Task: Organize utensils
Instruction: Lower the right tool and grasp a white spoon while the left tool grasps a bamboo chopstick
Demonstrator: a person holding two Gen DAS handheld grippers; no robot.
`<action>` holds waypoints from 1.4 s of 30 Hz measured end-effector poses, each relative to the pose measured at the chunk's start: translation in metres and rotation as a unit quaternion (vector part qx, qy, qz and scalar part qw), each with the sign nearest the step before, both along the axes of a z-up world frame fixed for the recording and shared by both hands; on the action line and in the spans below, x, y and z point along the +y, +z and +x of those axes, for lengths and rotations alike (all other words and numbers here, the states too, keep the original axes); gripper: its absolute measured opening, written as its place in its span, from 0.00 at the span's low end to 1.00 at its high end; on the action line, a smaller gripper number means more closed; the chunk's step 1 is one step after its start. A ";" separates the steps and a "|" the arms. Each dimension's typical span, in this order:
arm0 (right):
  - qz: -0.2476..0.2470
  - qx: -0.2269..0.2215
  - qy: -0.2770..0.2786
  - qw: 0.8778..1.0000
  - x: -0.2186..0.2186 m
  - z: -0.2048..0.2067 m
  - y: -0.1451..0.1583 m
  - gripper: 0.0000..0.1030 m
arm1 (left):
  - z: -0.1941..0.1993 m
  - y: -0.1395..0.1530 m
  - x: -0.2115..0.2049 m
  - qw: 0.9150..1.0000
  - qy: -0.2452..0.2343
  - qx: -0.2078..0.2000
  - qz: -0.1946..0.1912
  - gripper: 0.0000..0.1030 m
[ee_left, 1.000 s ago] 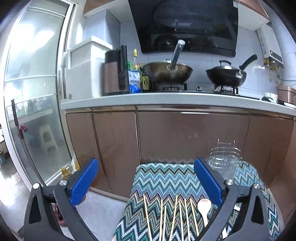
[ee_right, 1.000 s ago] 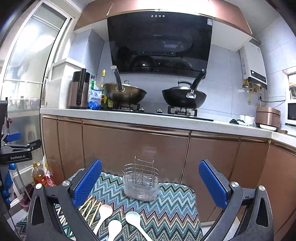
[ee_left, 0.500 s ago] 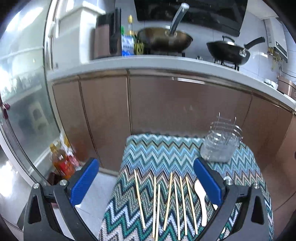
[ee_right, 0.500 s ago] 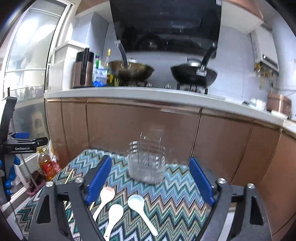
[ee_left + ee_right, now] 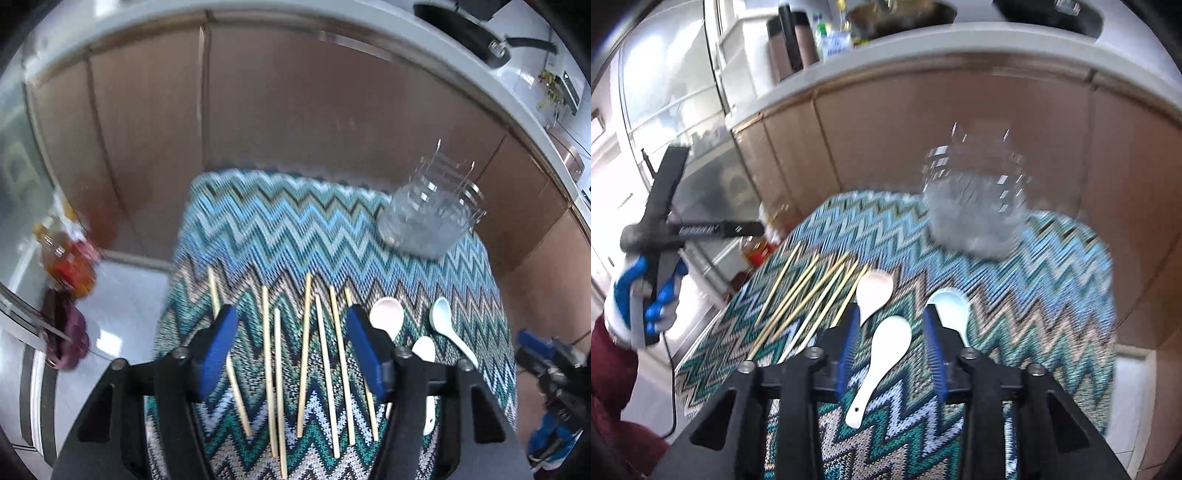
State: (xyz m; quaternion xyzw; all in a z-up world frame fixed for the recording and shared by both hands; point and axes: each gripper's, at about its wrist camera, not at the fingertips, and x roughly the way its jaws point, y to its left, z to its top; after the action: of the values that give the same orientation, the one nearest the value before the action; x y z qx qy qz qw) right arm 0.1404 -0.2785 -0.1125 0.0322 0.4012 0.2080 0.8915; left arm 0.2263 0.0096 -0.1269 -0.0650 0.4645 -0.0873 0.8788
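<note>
The left blue-padded gripper (image 5: pixel 291 347) is hovering with jaws spread wide over a row of pale wooden chopsticks (image 5: pixel 306 354) lying on the teal zigzag-patterned cloth (image 5: pixel 280 229). The right blue-padded gripper (image 5: pixel 892 350) is straddling a white ceramic spoon (image 5: pixel 882 362), jaws apart, gripping nothing. Two more white ceramic spoons (image 5: pixel 873 291) are lying just beside it, and a clear wire-framed utensil holder (image 5: pixel 975 214) is standing near the cloth's far edge.

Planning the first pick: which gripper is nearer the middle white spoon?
Right. The right gripper hangs open straddling the middle white spoon. The left gripper is open over the chopsticks, beside the spoons.
</note>
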 end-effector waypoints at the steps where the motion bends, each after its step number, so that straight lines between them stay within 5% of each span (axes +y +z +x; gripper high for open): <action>1: 0.004 0.011 0.006 1.000 0.000 0.004 -0.006 0.24 | 0.008 -0.007 0.000 1.000 -0.006 0.016 -0.006 0.50; 6: 0.028 0.072 0.039 0.996 0.006 0.027 -0.038 0.22 | 0.046 -0.050 0.000 0.993 -0.026 0.110 -0.024 0.26; 18: 0.037 0.138 0.067 0.987 0.012 0.059 -0.081 0.22 | 0.095 -0.095 0.004 0.983 -0.012 0.183 0.007 0.11; 42: 0.024 0.204 0.127 0.971 0.026 0.100 -0.116 0.22 | 0.110 -0.114 0.009 0.973 -0.038 0.228 -0.013 0.09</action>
State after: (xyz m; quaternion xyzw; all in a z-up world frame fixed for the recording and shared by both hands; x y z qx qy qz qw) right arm 0.2402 -0.2525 -0.2281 0.0445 0.5698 0.3181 0.7564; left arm 0.3363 0.0189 -0.2414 -0.0771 0.6535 -0.1099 0.7449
